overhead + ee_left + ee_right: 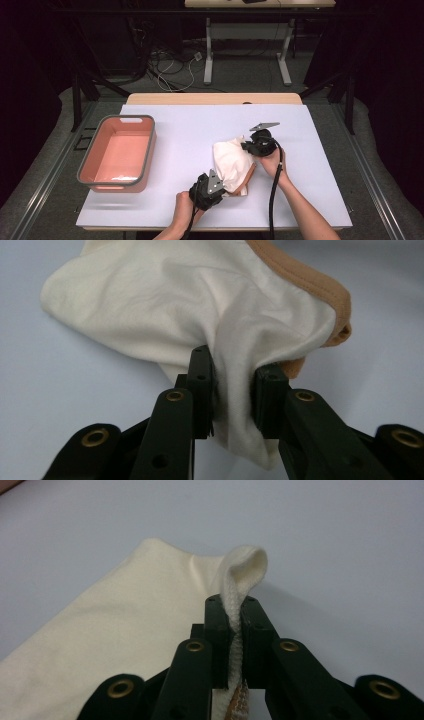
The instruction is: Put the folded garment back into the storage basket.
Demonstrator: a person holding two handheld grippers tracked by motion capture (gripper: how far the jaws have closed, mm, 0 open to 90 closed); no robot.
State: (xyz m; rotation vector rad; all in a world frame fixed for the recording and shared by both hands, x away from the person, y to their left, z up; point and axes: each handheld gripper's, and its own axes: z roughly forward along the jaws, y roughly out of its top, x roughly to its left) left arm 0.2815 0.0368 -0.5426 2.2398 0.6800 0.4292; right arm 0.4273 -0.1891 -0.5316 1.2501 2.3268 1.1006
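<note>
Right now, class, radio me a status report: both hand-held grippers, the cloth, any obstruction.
Left hand-held gripper and right hand-held gripper both shut on cream cloth. Cloth bunched on table. Pink bin well clear.

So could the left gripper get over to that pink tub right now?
Probably yes: bare table lies between the left gripper and the tub. But its jaws are shut on the cream cloth, which the right gripper also pinches, so the cloth would drag along.
</note>
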